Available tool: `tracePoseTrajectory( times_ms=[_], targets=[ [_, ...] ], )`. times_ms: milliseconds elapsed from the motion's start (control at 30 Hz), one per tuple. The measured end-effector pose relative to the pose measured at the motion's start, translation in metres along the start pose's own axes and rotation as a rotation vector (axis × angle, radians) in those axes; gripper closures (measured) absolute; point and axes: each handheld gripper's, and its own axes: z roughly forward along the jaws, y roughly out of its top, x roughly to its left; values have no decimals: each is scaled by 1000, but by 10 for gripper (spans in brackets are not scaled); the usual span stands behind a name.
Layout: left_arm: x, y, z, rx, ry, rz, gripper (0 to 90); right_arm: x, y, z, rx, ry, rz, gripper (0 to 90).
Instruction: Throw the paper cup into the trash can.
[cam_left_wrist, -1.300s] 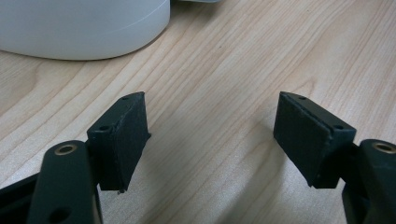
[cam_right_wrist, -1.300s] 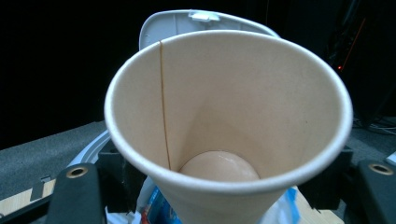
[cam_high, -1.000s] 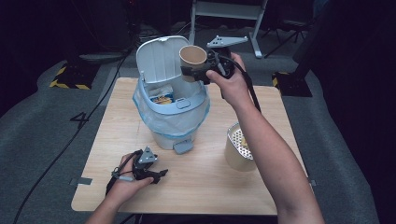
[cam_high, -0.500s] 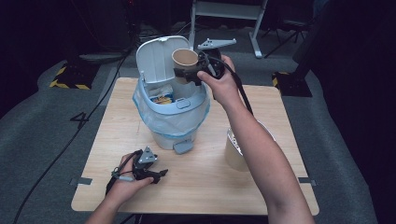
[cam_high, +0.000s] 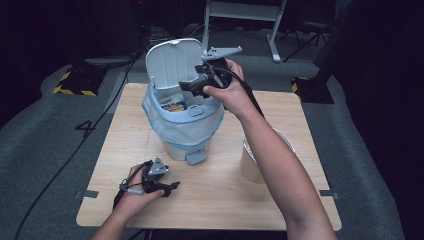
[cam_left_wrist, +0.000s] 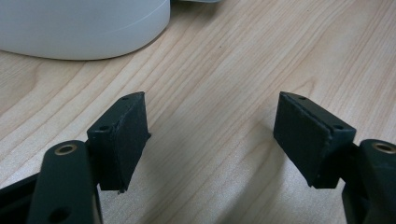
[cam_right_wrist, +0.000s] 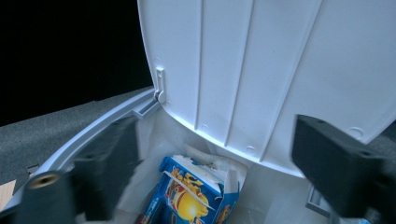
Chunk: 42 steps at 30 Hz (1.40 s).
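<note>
Right tool (cam_high: 192, 86) over the open pale-blue lidded plastic bin (cam_high: 187, 131)
Its jaws have just been opening, nothing between them; the left tool (cam_high: 172, 186) rests released on the wooden desk (cam_high: 280, 200).

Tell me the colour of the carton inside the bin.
Blue carton with yellow print, clearest in the right gripper view.

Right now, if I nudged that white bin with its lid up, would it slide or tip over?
The white bin would probably tip before it slides: it stands tall on a narrow base, and the raised lid puts weight high at the back. It looks like thin plastic holding only a blue carton, so likely light and easily shoved.
</note>
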Motion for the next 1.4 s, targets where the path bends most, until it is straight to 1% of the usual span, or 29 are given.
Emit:
tracePoseTrajectory(
  times_ms=[33, 67, 133, 233, 267, 300, 333, 367, 400, 433, 600, 633, 667, 700, 733, 767, 800, 900, 933, 967, 1000, 1033, 1133, 1200, 1300, 1400],
  targets=[
    [0, 0, 0, 0, 0, 0, 266, 0, 0, -1, -3, -1, -4, 147],
    [0, 0, 0, 0, 0, 0, 266, 1, 1, -5, -11, -1, -8, 162],
    [0, 0, 0, 0, 0, 0, 266, 0, 1, -12, -24, -3, -11, 157],
    [0, 0, 0, 0, 0, -1, 266, 0, 2, -25, -22, -13, -13, 163],
    [0, 0, 0, 0, 0, -3, 271, -1, 2, -37, -22, -21, -7, 170],
    [1, 0, 0, -3, 0, -5, 271, -1, 2, -37, -22, -21, -7, 170],
    [1, 0, 0, -2, 1, -6, 272, -1, 1, -50, -30, -23, -10, 177],
    [1, -1, -1, -2, 3, -6, 272, -1, 1, -50, -30, -23, -10, 177],
    [1, -1, -1, -2, 2, -10, 272, -1, 0, -63, -26, -28, -17, 178],
    [1, -1, -1, -2, 2, -10, 272, -1, 0, -63, -26, -28, -17, 178],
    [2, -2, -2, -2, 7, -9, 271, -6, -7, -96, -17, -54, -20, 185],
    [3, -2, -2, -3, 8, -9, 271, -8, -11, -108, -16, -66, -21, 184],
    [3, -3, -3, -2, 8, -12, 272, -10, -13, -113, -15, -72, -20, 184],
    [3, -3, -3, -2, 9, -10, 272, -10, -13, -113, -15, -72, -20, 184],
    [3, -3, -3, -2, 11, -9, 271, -11, -15, -118, -14, -77, -18, 184],
    [3, -4, -4, -2, 11, -12, 271, -14, -20, -128, -11, -89, -19, 184],
    [3, -4, -4, -2, 11, -12, 271, -14, -20, -128, -11, -89, -19, 184],
    [4, -4, -4, -3, 9, -14, 271, -16, -27, -142, -4, -105, -18, 186],
    [4, -4, -4, -5, 7, -16, 271, -17, -31, -151, 0, -116, -19, 190],
    [4, -4, -4, -4, 7, -18, 271, -17, -31, -151, 0, -116, -19, 190],
    [4, -4, -4, -5, 5, -19, 271, -19, -36, -159, 5, -128, -14, 191],
    [4, -4, -4, -5, 4, -20, 271, -19, -36, -159, 5, -128, -14, 191],
    [4, -4, -5, -1, 13, -13, 271, -21, -44, -172, 13, -146, -1, 194],
    [6, -6, -6, -2, 15, -14, 270, -22, -51, -180, 26, -168, 14, 205],
    [8, -8, -8, -3, 21, -24, 269, -23, -63, -193, 20, -175, 32, 207],
    [10, -9, -9, -3, 26, -29, 269, -24, -76, -207, 15, -194, 48, 208]
  ],
)
